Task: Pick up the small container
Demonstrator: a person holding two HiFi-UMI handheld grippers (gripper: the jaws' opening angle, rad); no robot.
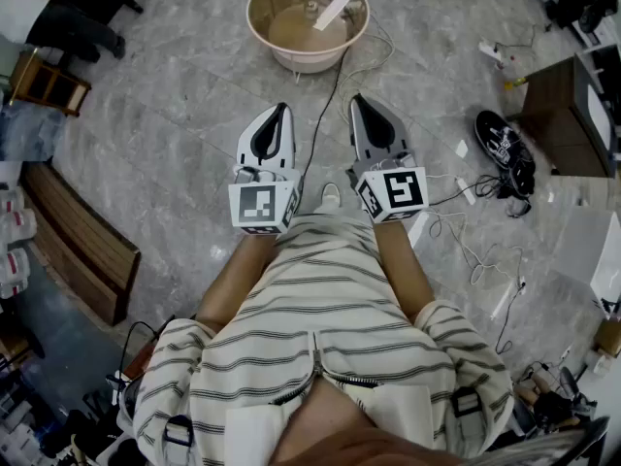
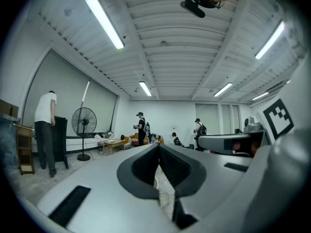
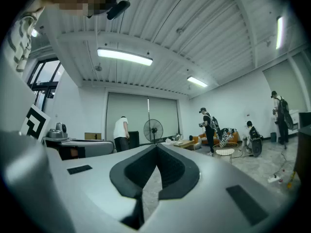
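I see no small container that I can pick out for certain. A round beige basin [image 1: 258, 35] stands on the floor ahead, with a white strip [image 1: 336, 7] and a small pale thing [image 1: 310, 8] inside; what that thing is I cannot tell. My left gripper [image 1: 281, 109] and right gripper [image 1: 357, 99] are held side by side in front of the striped shirt, well short of the basin. Both point outward into the room. In the left gripper view the left gripper [image 2: 159, 145] has its tips together, empty. The right gripper [image 3: 156, 145] looks the same in its own view.
Cables run over the marble floor [image 1: 175, 134] between the grippers and to the right. Black shoes [image 1: 506, 149] and a dark wooden cabinet [image 1: 555, 105] are at the right, a wooden bench [image 1: 82, 246] at the left. Several people and a standing fan [image 2: 83, 124] are farther off.
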